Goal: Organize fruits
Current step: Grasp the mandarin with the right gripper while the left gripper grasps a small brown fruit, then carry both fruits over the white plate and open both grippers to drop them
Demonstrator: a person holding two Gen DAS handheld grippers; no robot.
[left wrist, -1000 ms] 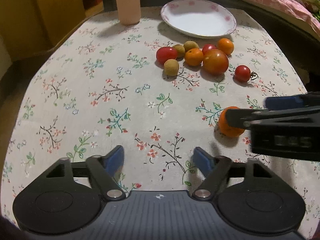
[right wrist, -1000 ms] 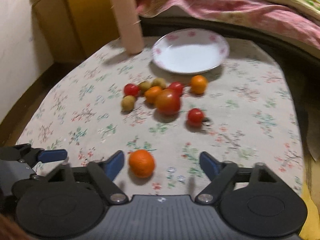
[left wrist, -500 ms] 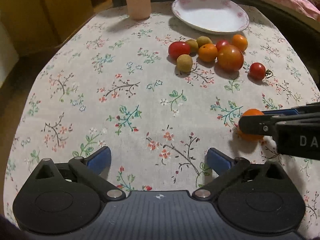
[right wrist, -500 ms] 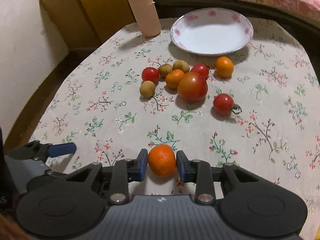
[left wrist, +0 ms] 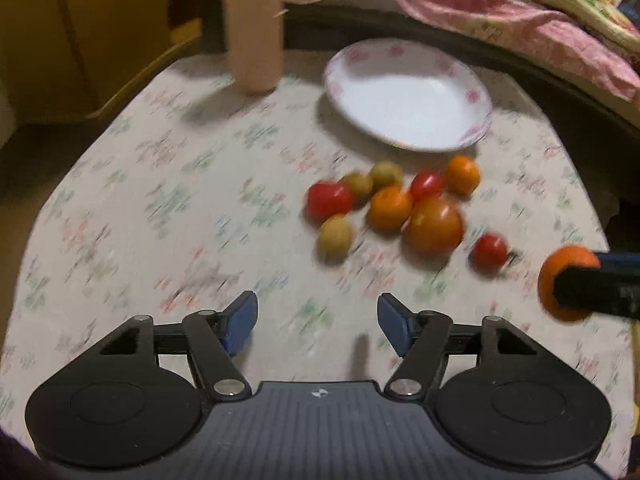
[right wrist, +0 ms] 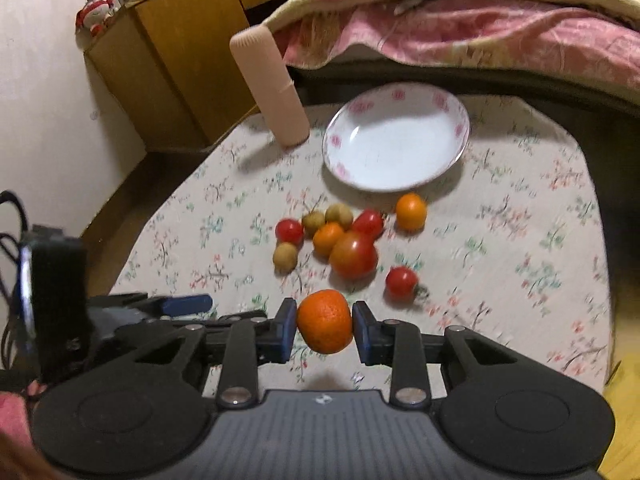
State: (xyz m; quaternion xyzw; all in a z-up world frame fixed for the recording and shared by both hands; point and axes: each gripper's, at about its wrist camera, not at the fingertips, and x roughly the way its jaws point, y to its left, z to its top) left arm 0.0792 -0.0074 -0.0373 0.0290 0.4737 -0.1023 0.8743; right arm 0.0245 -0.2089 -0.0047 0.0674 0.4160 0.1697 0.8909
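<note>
Gripping the mandarin (right wrist: 325, 321) between its pads, the right gripper (right wrist: 325, 326) has lifted it off the tablecloth (right wrist: 520, 248), while the empty left gripper (left wrist: 318, 326) is closing.

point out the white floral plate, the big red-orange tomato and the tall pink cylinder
white floral-rimmed plate (right wrist: 340, 170), right wrist view, near rim
big red-orange round tomato (right wrist: 354, 255), right wrist view, middle
tall pale pink cylinder (right wrist: 272, 88), right wrist view, side wall

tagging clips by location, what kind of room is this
Most likely a bedroom at home: a quilt hangs over a bed edge right behind the small table with the floral cloth, and a wooden cabinet stands against the wall beside it.
</note>
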